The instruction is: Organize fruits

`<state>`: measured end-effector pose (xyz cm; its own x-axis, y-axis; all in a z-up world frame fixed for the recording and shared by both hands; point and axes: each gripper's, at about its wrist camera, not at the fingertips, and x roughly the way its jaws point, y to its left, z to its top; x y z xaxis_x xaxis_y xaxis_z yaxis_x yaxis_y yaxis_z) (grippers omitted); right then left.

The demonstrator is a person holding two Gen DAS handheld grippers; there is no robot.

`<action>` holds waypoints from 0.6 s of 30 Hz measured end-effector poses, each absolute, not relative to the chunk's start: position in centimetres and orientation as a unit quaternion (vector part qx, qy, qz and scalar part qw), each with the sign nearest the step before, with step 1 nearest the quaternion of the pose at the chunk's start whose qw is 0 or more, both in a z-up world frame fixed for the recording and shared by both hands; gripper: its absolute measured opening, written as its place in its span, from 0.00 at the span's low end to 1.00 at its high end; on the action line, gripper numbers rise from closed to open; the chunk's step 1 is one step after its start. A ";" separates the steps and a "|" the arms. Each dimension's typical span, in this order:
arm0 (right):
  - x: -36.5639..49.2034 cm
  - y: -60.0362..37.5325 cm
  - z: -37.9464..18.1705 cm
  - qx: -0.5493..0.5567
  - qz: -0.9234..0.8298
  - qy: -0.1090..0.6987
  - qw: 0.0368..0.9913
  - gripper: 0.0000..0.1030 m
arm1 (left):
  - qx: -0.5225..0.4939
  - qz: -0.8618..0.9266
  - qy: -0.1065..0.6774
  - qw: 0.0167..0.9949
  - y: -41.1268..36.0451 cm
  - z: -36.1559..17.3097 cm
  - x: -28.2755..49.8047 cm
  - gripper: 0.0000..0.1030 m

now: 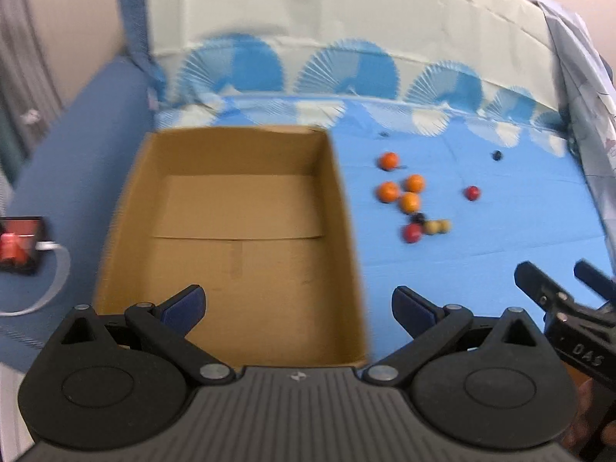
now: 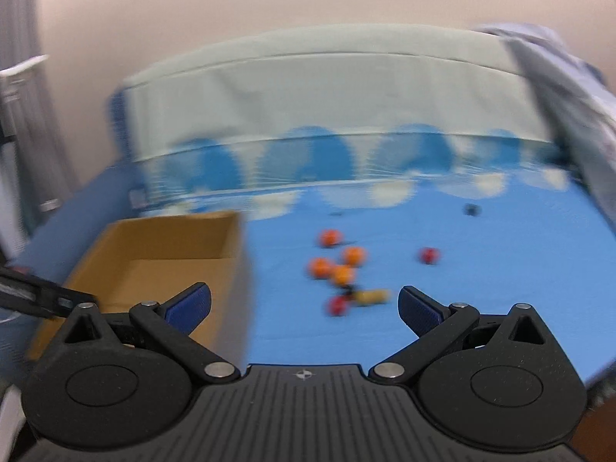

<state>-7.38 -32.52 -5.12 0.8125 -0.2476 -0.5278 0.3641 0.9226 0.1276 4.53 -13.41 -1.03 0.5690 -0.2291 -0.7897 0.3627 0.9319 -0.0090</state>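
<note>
An open brown cardboard box [image 1: 231, 246] lies on the blue sheet, nothing inside it. Right of it sits a cluster of small fruits: several oranges [image 1: 400, 192], a red fruit [image 1: 411, 233], a second red one [image 1: 472, 193] apart, yellowish ones [image 1: 437, 226] and a dark one [image 1: 417, 217]. My left gripper [image 1: 298, 310] is open over the box's near end. My right gripper [image 2: 304, 308] is open, short of the oranges [image 2: 335, 265] and the red fruit [image 2: 337, 305], with the box [image 2: 154, 254] at its left. The right gripper's fingers [image 1: 539, 285] show at the left view's right edge.
A pale pillow [image 1: 346, 19] and fan-patterned bedding line the far side. A grey cloth [image 1: 585, 115] hangs at the right. A red device with a white cable [image 1: 19, 246] lies left of the box. Small dark bits [image 1: 497, 155] lie beyond the fruits.
</note>
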 end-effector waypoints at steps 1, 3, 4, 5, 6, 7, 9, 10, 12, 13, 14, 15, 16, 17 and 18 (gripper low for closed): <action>-7.2 -34.2 -5.7 0.114 -0.181 0.261 0.941 1.00 | 0.082 -0.170 0.434 0.881 -15.1 -1.4 5.4 1.00; -7.0 -37.4 -6.9 0.117 -0.211 0.262 0.934 1.00 | 0.104 -0.180 0.442 0.873 -18.8 -2.7 7.3 1.00; -6.6 -39.0 -7.6 0.118 -0.226 0.264 0.930 1.00 | 0.120 -0.184 0.443 0.869 -20.8 -3.4 8.4 1.00; -6.1 -40.5 -8.3 0.119 -0.238 0.266 0.927 1.00 | 0.132 -0.190 0.447 0.864 -22.8 -4.1 9.5 1.00; -5.5 -42.3 -9.0 0.119 -0.249 0.270 0.923 1.00 | 0.148 -0.195 0.454 0.857 -24.7 -5.3 10.8 1.00; -4.6 -43.9 -9.8 0.120 -0.259 0.272 0.919 1.00 | 0.161 -0.197 0.461 0.850 -26.7 -6.5 12.4 1.00; -2.8 -47.0 -11.6 0.123 -0.270 0.277 0.914 1.00 | 0.176 -0.189 0.473 0.842 -30.5 -9.1 15.8 1.00; -1.5 -48.1 -12.4 0.125 -0.275 0.283 0.910 1.00 | 0.176 -0.186 0.480 0.839 -31.8 -10.2 17.2 1.00; 1.1 -50.8 -14.5 0.135 -0.277 0.289 0.906 1.00 | 0.177 -0.178 0.496 0.832 -34.2 -13.0 20.1 1.00; 2.7 -52.1 -15.8 0.141 -0.276 0.296 0.903 1.00 | 0.175 -0.173 0.505 0.828 -35.2 -14.3 21.5 1.00; 3.9 -53.1 -16.9 0.147 -0.276 0.301 0.901 1.00 | 0.170 -0.170 0.511 0.825 -35.9 -15.3 22.6 1.00; 5.3 -54.2 -18.1 0.152 -0.271 0.308 0.899 1.00 | 0.168 -0.165 0.519 0.822 -36.6 -16.5 23.7 1.00; 6.7 -55.2 -19.3 0.157 -0.269 0.315 0.897 1.00 | 0.164 -0.158 0.527 0.819 -37.2 -17.8 25.0 1.00; 8.2 -55.9 -20.5 0.159 -0.269 0.323 0.894 1.00 | 0.157 -0.156 0.534 0.816 -37.6 -18.5 25.5 1.00; 9.5 -56.5 -21.6 0.160 -0.264 0.333 0.891 1.00 | 0.157 -0.153 0.538 0.814 -37.9 -19.5 26.4 1.00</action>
<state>9.53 -56.47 -21.62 0.6393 -0.3639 -0.6774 0.5771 0.8092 0.1099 26.37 -37.94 -19.46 0.3746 -0.0809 -0.9237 0.4178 0.9041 0.0902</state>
